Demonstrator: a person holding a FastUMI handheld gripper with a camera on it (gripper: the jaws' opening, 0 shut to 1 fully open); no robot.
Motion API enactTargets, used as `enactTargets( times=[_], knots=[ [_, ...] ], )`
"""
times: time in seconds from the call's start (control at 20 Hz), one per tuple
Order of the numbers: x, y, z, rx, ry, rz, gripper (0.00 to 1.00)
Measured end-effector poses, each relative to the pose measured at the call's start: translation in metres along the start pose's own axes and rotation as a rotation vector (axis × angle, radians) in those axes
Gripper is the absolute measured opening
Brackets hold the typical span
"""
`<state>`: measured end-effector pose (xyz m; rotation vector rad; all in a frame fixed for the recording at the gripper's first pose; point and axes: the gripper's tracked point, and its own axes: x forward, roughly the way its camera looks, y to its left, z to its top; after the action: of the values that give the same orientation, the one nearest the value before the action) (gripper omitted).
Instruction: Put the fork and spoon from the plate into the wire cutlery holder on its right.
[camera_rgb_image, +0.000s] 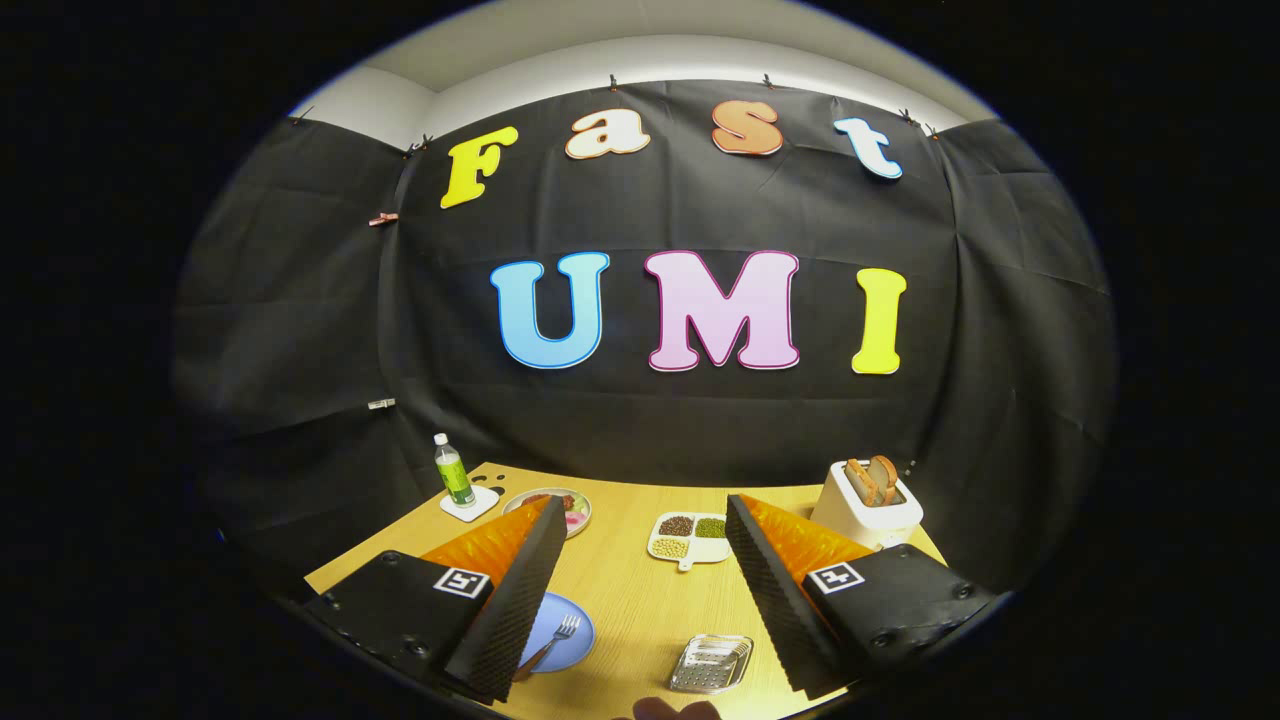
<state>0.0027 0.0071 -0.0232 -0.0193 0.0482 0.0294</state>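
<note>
Wooden table beneath wide-open, empty jaws

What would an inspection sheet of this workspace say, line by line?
Surface: wooden table, in use.
Job's things: fork lies on blue plate; spoon not made out; wire cutlery holder to its right.
Clutter: bottle on coaster; food dish; divided dish; toaster with bread.
Grippers: gripper open, fingers apart, nothing between them.
Cables: nothing seen.
Surroundings: black cloth wall.
</note>
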Motion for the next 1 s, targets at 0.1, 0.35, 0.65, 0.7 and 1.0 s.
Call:
enactTargets(
  times=[0.1, 0.35, 0.65, 0.7, 1.0],
  knots=[
    [0.002, 0.001, -0.008, -0.004, 0.018, -0.003, 0.99],
    [0.010, 0.013, -0.020, -0.012, 0.052, -0.008, 0.99],
    [0.030, 0.050, -0.077, -0.088, 0.233, 0.045, 0.99],
    [0.032, 0.059, -0.088, -0.089, 0.262, 0.062, 0.99],
    [0.048, 0.098, -0.161, -0.085, 0.441, 0.111, 0.98]
  ],
)
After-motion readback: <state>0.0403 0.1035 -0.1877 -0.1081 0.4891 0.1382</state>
